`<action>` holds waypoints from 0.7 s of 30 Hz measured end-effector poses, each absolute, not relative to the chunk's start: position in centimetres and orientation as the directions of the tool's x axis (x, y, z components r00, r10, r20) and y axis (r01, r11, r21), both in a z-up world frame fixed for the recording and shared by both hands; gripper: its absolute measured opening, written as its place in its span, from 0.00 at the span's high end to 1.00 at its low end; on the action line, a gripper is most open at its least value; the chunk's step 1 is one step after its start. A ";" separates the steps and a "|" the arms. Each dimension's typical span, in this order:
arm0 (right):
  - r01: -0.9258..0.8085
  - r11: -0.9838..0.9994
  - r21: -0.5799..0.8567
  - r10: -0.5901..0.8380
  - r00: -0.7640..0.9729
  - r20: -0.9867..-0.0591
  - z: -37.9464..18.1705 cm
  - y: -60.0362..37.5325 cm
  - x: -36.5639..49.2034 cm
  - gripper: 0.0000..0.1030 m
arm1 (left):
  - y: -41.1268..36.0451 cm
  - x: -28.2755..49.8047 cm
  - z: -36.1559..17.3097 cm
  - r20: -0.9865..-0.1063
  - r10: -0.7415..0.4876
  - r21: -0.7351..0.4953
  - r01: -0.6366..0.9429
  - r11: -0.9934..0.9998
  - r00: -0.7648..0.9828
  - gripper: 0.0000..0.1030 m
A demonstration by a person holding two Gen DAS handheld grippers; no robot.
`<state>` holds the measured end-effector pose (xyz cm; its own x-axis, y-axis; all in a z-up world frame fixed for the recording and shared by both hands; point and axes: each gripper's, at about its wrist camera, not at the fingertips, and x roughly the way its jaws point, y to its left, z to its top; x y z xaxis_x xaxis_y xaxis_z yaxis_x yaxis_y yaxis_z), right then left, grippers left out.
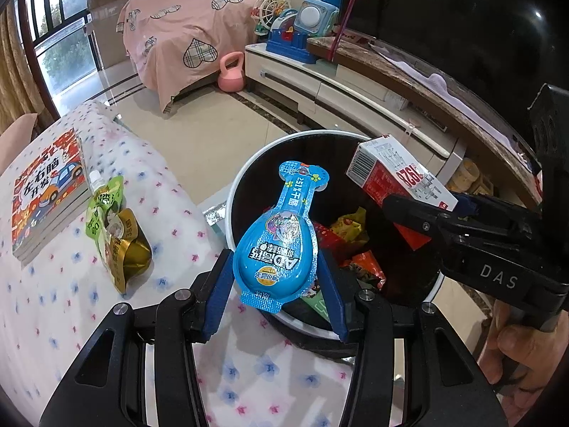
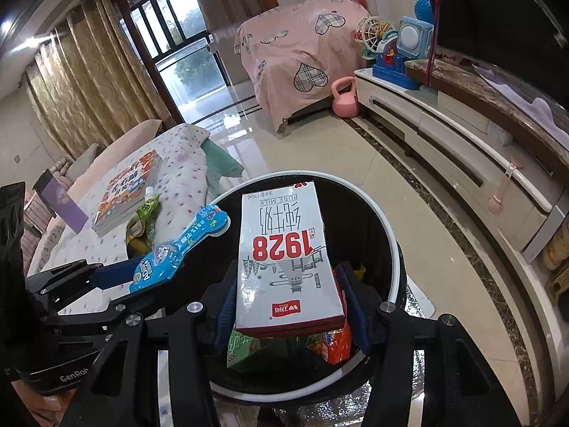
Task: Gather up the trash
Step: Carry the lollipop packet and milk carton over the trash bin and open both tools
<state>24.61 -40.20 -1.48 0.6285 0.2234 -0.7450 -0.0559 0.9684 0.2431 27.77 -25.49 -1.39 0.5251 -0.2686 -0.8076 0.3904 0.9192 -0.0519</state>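
Observation:
My left gripper (image 1: 275,267) is shut on a blue spoon-shaped cheese wrapper (image 1: 281,238) and holds it over the near rim of a black trash bin (image 1: 249,174) with a white rim. My right gripper (image 2: 288,299) is shut on a white and red 1928 milk carton (image 2: 284,256) above the bin's (image 2: 387,220) opening. The carton (image 1: 394,174) and right gripper (image 1: 419,210) show at right in the left wrist view. The wrapper (image 2: 177,249) and left gripper (image 2: 142,274) show at left in the right wrist view. Several snack wrappers (image 1: 352,238) lie inside the bin.
A green and gold pouch (image 1: 113,227) and a stack of children's books (image 1: 46,192) lie on the floral cloth-covered table (image 1: 53,313) left of the bin. A TV cabinet (image 2: 462,149), pink kettlebell (image 2: 345,98) and pink covered furniture (image 2: 295,57) stand beyond.

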 end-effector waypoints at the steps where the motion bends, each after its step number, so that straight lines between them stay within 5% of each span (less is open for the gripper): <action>1: -0.057 0.969 0.240 0.222 0.626 -0.747 -1.5 -40.1 24.7 0.48 | -25.5 27.8 -1.4 -0.808 -0.266 -0.050 0.389 0.920 0.525 0.55; 11: -0.051 0.972 0.228 0.211 0.609 -0.765 -1.8 -40.2 25.1 0.48 | -25.7 28.3 -1.5 -0.825 -0.271 -0.063 0.395 0.917 0.496 0.53; 15: -0.040 0.971 0.234 0.209 0.613 -0.762 -1.6 -40.7 25.0 0.46 | -25.3 28.2 -1.4 -0.829 -0.272 -0.079 0.378 0.922 0.489 0.40; 21: -0.034 0.964 0.264 0.224 0.637 -0.737 -0.7 -41.2 23.8 0.40 | -24.0 27.3 -0.5 -0.813 -0.284 -0.102 0.356 0.929 0.508 0.36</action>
<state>23.83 -41.25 -0.72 0.6374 0.2243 -0.7372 -0.0344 0.9640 0.2635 27.27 -23.99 -0.54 0.5083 -0.2841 -0.8129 0.3556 0.9290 -0.1023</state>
